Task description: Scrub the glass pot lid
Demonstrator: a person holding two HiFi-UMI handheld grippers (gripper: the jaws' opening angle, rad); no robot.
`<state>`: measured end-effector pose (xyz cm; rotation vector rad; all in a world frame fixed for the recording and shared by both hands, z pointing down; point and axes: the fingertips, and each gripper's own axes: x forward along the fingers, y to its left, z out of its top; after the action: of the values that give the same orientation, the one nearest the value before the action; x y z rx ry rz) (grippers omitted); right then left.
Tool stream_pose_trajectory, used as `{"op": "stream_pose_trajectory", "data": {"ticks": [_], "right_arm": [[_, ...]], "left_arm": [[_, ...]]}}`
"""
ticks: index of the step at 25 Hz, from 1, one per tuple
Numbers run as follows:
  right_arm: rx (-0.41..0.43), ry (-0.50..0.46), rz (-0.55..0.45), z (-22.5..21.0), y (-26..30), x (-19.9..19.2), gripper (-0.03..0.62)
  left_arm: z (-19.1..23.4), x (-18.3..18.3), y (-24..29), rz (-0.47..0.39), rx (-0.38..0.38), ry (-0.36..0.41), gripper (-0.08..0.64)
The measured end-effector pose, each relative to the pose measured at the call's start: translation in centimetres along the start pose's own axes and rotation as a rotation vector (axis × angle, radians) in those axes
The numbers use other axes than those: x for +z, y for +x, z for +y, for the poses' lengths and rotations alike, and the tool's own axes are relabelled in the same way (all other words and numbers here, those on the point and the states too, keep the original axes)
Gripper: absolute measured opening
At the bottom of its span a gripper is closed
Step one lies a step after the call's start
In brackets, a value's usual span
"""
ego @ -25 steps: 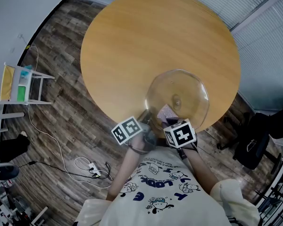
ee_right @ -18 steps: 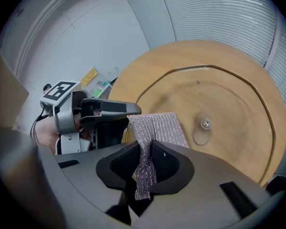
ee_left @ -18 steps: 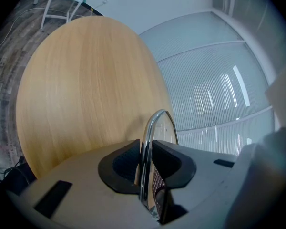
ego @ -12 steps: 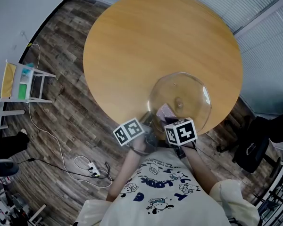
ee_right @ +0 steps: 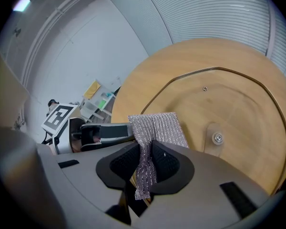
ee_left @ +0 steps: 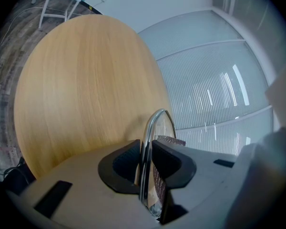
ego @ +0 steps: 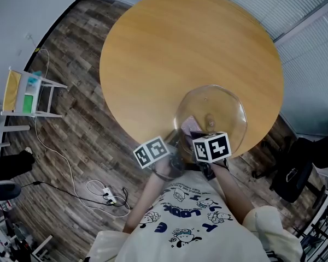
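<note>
Lid point(ego: 224, 103) in left tool point(ee_left: 146, 160), cloth point(ee_right: 158, 127) — right tool point(ee_right: 146, 168)

From where I'm sitting, the glass pot lid point(ego: 223, 100) is clear, glossy and smooth, and the wood grain shows right through it. It has a thin polished metal rim point(ee_left: 151, 120) and a small shiny metal screw point(ee_right: 218, 138) at its centre. The scrubbing cloth point(ee_right: 157, 127) is a silvery-grey woven mesh, rough-looking with a bit of sparkle. The bench point(ego: 180, 42) is light wood, smooth and satin, with fine straight grain. The pads point(ee_right: 169, 165) on the right gripper point(ee_right: 146, 164) are black, matt and finely ribbed, rubbery-looking. The left gripper point(ee_left: 145, 154) has the same. Both bodies look like matt grey plastic. The floor point(ego: 71, 130) is dark, weathered-looking wood plank.
</note>
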<state>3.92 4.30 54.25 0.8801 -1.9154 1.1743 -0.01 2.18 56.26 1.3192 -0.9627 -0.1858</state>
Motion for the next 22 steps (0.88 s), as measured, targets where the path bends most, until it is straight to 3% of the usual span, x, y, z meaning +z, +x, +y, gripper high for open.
{"op": "stream_pose_trajectory", "data": {"ticks": [12, 22], "right_arm": [[0.057, 0.034, -0.036, 0.3, 0.4, 1.6, 0.075], [0.083, 0.080, -0.166, 0.0, -1.8, 4.0, 0.075]], "left_arm": [[0.1, -0.1, 0.0, -0.002, -0.007, -0.019, 0.074], [-0.4, 0.4, -0.2, -0.021, -0.014, -0.001, 0.075]]}}
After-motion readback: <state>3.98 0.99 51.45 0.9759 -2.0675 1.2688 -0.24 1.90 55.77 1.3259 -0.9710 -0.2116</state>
